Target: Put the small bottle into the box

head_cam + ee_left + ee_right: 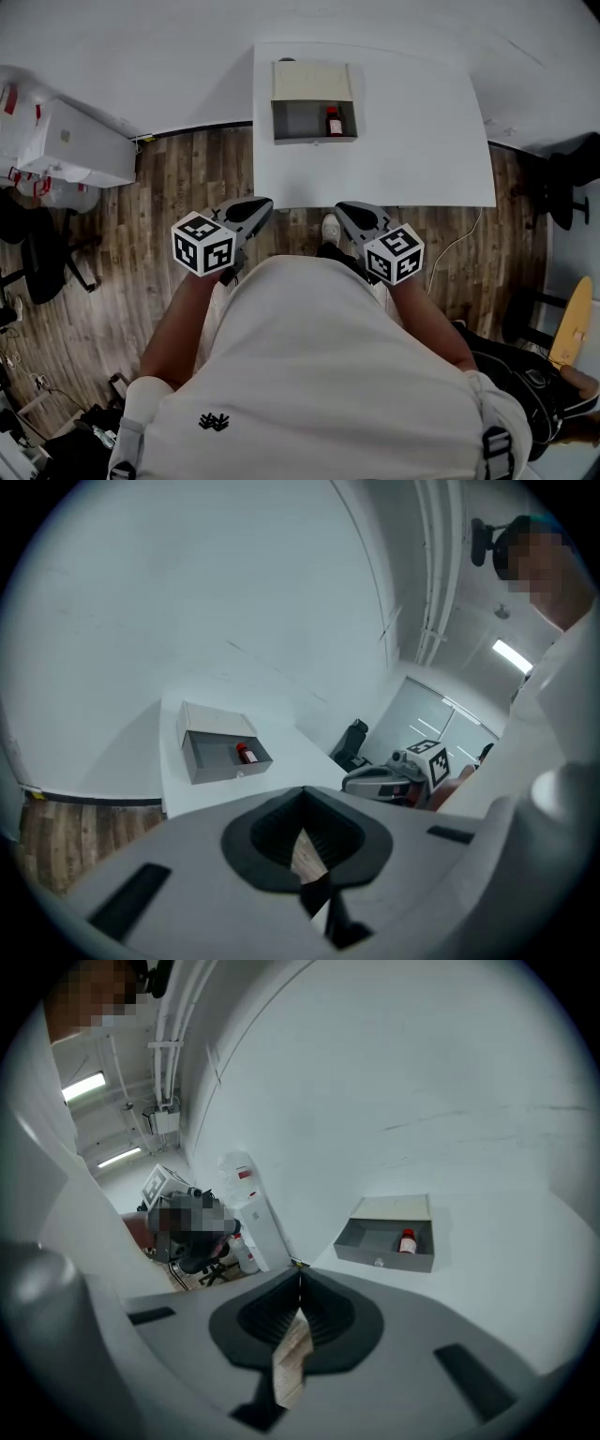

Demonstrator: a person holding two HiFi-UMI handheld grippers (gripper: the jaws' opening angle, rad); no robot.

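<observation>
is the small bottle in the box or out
In. The small bottle stands upright inside the open box, near its right wall, on the white table.

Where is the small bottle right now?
In the head view, the small bottle is inside the open box, near its right wall, on the far part of the white table.

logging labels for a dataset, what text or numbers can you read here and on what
Nothing legible.
Label on the small bottle, in the box: too small.
Patterns on the marker cubes: squares, no words.
The shirt emblem: a graphic, no letters.
Red labels on the white unit: blurred.
</observation>
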